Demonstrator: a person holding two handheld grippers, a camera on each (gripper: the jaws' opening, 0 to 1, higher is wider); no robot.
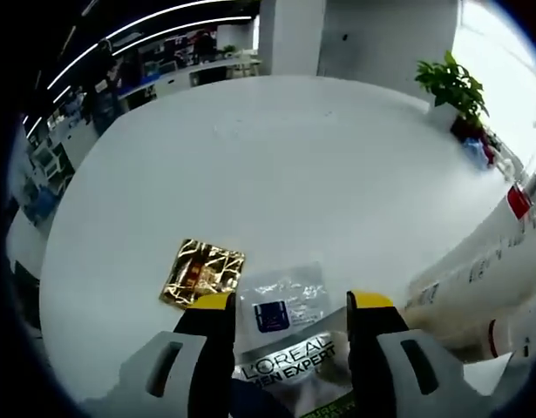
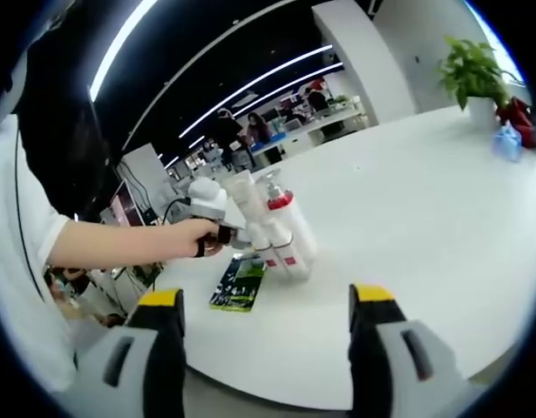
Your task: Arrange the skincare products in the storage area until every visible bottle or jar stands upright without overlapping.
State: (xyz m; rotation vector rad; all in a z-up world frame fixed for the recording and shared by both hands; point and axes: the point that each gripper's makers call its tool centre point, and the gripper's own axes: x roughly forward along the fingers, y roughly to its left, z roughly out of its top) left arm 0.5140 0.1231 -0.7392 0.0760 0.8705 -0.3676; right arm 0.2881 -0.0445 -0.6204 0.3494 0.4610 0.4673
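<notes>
Several white bottles (image 2: 281,228) bunched on the white table (image 1: 276,165), packed tight and touching one another, some with red bands, one with a pump top. Seen from the right gripper view as a leaning cluster; with the view itself rolled, cannot tell for sure whether upright or tipped. In the left gripper view, the same bottles (image 1: 481,270) looming large at the right edge, slanted across the picture, overlapping.

Judged as early or midway: bottles grouped but not spaced out, so separating them and setting each one straight looks left to do.

Flat items lying loose too: a clear sachet (image 1: 283,315) marked with a brand name, and just beside it, touching at a corner, a smaller gold packet (image 1: 202,272).

Left gripper (image 1: 291,305), carried by a hand (image 2: 196,237): jaws apart, sachet lying between them, reaching towards both tips; no clamping seen. Bottles off to its right, outside the jaws, near.

Right gripper (image 2: 268,300): jaws spread wide, nothing held, only bare table between. Bottles ahead of the gap, roughly centred, well apart from the tips.
</notes>
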